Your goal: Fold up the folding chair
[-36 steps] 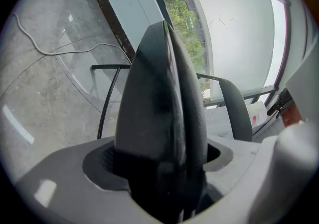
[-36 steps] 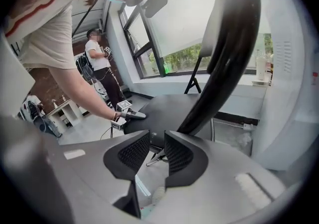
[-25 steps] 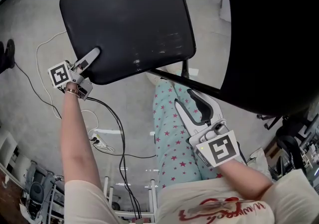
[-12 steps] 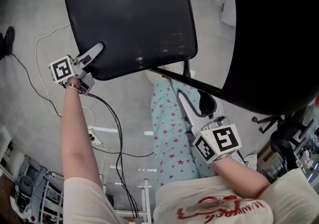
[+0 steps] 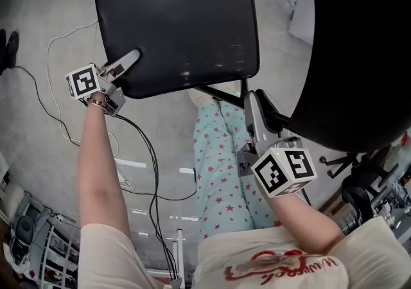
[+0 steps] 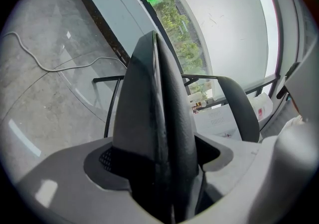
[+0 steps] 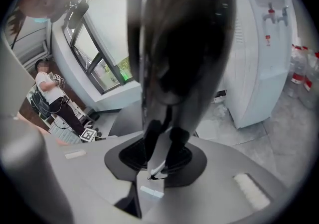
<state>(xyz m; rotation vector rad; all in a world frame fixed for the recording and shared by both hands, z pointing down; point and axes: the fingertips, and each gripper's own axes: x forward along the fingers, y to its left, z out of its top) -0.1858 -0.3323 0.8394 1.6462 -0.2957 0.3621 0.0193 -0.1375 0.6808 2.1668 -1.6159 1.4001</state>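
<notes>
Grey floor [image 5: 38, 11] lies below. Close by, my right gripper [image 5: 257, 98] has just been closing, and its fingers now pinch the chair's frame bar [image 5: 221, 97]. Farther out, my left gripper [image 5: 131, 56] rests, fingers together, at the seat [image 5: 180, 18] corner. If the bar slips, the seat could drop.

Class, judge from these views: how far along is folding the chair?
Done: only the grasps. In hand: left tongs pinch the edge of the black padded seat; right tongs have just been closing onto the black metal frame bar. Left: swinging the seat flat against the frame; it still juts out.
</notes>
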